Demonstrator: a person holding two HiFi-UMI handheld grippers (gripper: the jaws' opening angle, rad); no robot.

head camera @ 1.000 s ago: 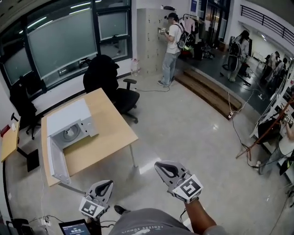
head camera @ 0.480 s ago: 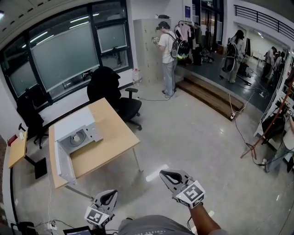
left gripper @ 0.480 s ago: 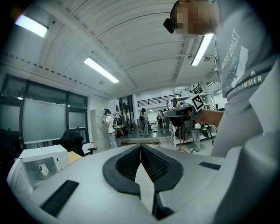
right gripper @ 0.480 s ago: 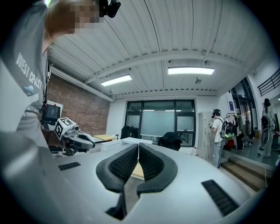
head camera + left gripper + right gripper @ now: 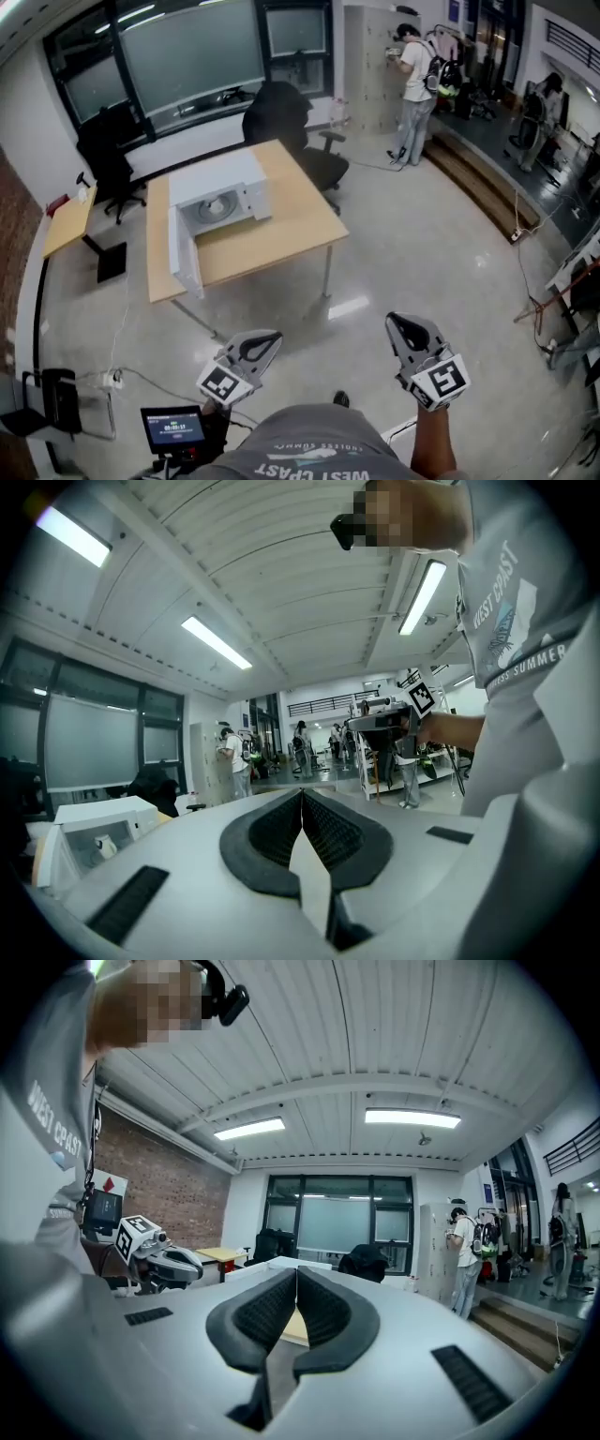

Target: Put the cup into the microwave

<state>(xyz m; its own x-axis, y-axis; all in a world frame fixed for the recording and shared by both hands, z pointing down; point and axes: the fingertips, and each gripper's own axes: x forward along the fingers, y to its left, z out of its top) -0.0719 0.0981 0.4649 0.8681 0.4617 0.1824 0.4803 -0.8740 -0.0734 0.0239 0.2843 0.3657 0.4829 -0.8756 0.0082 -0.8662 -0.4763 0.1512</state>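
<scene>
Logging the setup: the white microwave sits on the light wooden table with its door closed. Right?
Not quite: the white microwave does sit on the light wooden table, but its door stands open, not closed, as the head view shows.

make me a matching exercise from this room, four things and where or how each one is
Things:
1. microwave
2. black office chair
3. small screen
4. right hand-held gripper

Places or states:
A. low at the head view's left, lit
B. on the wooden table, door open
C. shut, nothing between its jaws, above the floor
D. behind the table's far side

Pairs: 1-B, 2-D, 3-A, 4-C
</scene>
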